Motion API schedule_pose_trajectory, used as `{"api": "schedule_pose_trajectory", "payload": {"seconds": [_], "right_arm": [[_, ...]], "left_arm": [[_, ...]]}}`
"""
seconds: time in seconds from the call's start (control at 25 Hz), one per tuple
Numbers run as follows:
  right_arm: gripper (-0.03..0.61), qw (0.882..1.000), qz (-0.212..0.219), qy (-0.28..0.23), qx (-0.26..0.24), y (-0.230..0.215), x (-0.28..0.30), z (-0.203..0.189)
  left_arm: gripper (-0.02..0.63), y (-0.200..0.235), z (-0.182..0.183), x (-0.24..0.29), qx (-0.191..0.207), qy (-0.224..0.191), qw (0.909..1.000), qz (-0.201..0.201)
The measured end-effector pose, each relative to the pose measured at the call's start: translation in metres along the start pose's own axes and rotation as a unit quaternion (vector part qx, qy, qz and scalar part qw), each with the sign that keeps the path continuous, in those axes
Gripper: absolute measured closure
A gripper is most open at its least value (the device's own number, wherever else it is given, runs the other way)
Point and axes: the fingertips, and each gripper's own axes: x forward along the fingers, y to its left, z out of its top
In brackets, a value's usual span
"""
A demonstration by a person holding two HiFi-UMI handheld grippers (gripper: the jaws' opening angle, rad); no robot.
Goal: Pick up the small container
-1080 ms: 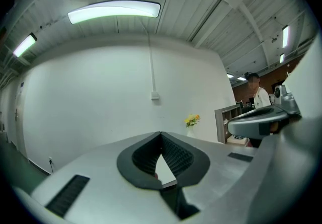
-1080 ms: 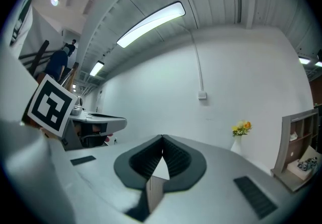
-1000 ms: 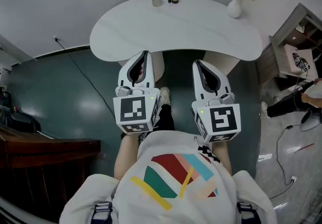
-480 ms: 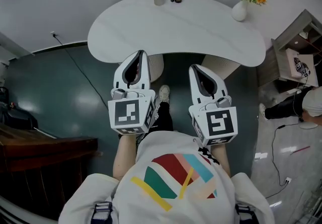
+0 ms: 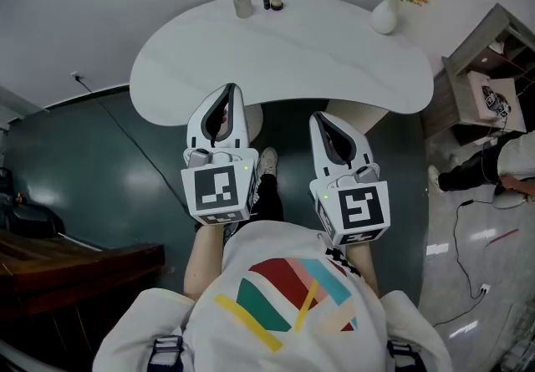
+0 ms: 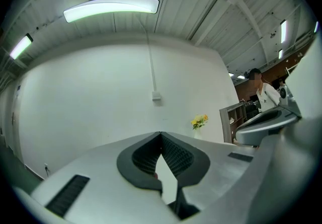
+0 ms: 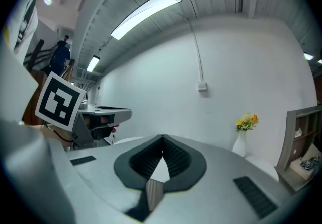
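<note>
Two hand-held grippers, both empty, at a white desk

Left gripper [image 5: 229, 91]: fingers pressed together, nothing between them; right gripper [image 5: 318, 118]: fingers likewise pressed together, empty; the two held side by side, pointing toward the near edge of the desk [image 5: 334, 53]; small container [image 5: 242, 5]: pale, upright at the desk's far edge, well apart from both grippers; two darker small items [image 5: 271, 2] just beside it; vase [image 5: 384, 17] with yellow flowers at the far right end.
</note>
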Motion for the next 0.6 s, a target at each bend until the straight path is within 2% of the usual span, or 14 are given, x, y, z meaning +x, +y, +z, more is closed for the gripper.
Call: {"api": "schedule_pose_trajectory", "payload": {"seconds": [0.24,0.44,0.6], "right_arm": [[0.568,1.000,0.003,0.004,-0.001,-0.012,0.038,0.005],[0.568,1.000,0.003,0.004,-0.010,-0.016,0.074,0.017],[0.568,1.000,0.019,0.002,0.003,-0.014,0.097,0.027]], "left_arm": [[0.595,0.010,0.005,0.038,0.010,-0.009,0.9999,-0.008],[0.595,0.035,0.008,0.070,-0.014,-0.010,0.9998,-0.005],[0.595,0.048,0.013,0.087,-0.036,-0.020,0.9992,0.002]]}}
